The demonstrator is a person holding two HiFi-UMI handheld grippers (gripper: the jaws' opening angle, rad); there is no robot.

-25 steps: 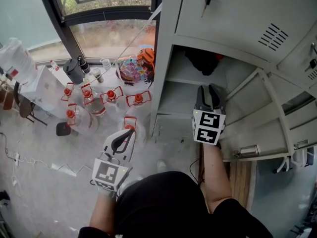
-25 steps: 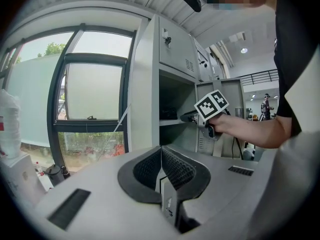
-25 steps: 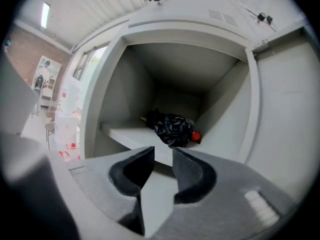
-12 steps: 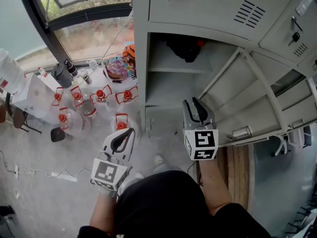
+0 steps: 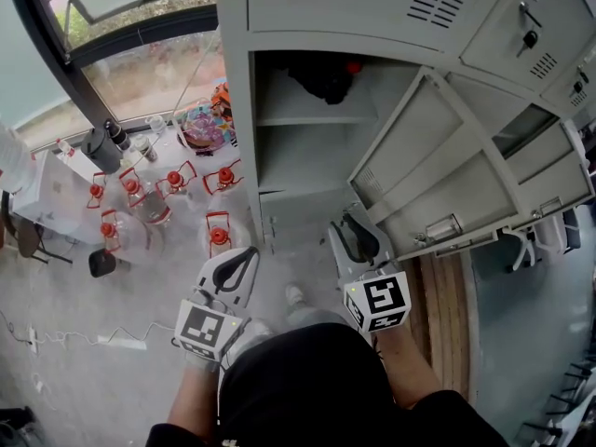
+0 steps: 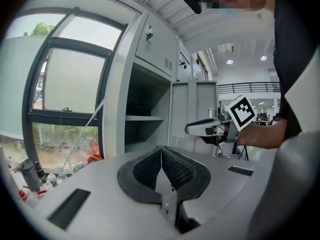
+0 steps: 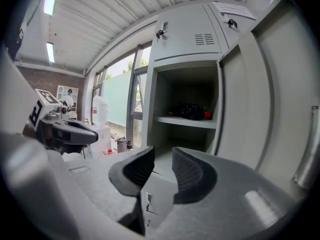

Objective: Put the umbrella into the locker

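The umbrella (image 5: 326,77), a dark bundle with a red tip, lies on the upper shelf of the open grey locker (image 5: 279,170). It shows in the right gripper view (image 7: 192,111) and dimly in the left gripper view (image 6: 140,109). My right gripper (image 5: 349,233) hangs in front of the locker's lower part, outside it, next to the swung-out door (image 5: 438,170). Its jaws stand a narrow gap apart with nothing between them (image 7: 163,156). My left gripper (image 5: 244,261) is over the floor to the left, shut and holding nothing (image 6: 161,151).
Several clear bottles with red caps (image 5: 168,189) stand on the floor left of the locker, under the window. A colourful bag (image 5: 200,124) leans by the locker's corner. A white power strip (image 5: 121,343) lies on the floor. More locker doors (image 5: 549,166) hang open at right.
The right gripper has drawn back from the locker opening toward the person. The left gripper has shifted a little. The umbrella stays on the shelf.
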